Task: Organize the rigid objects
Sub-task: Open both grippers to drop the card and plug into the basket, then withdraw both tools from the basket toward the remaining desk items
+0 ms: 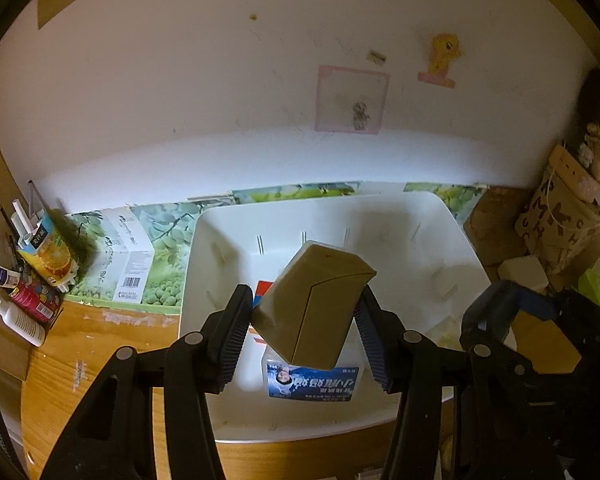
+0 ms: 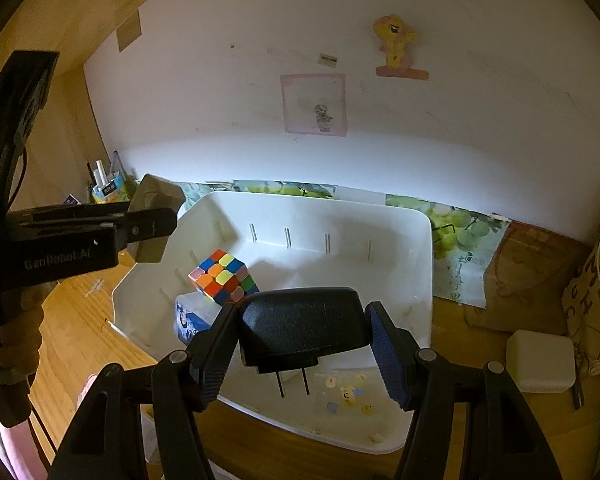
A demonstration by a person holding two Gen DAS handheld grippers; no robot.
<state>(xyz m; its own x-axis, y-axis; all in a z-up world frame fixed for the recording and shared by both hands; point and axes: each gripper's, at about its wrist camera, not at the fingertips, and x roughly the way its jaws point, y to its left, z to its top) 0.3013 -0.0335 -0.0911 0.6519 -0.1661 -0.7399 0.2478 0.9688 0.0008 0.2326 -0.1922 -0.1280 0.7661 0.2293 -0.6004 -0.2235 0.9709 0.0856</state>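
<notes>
L gripper (image 1: 304, 292): jaws clamped on a tan box (image 1: 316, 304), pads touching it on both sides. Box is tilted, one corner up, hanging over the white bin (image 1: 204, 248), above the bin's near-left part. In the right wrist view the same box pokes out of the L jaws just past the bin's left rim.

R gripper (image 2: 302, 310): jaws clamped on a black plug adapter (image 2: 304, 324), one pad on each end. Its 2 prongs point down toward the bin floor, not touching it. Adapter hangs over the bin's near side.

In the bin: a colour cube (image 2: 223, 277) at the left, leaning on a blue & white printed box (image 2: 188, 320) that lies below the tan box. A small sticker sheet (image 2: 348, 394) lies flat on the bin floor near the front, under the adapter.

Bin sits on the wooden table (image 1: 92, 340). A white charger block (image 2: 540, 360) rests on the table right of the bin, apart from it. A juice carton (image 1: 48, 252) w/ tubes & bottles stands at the table's far-left edge.
</notes>
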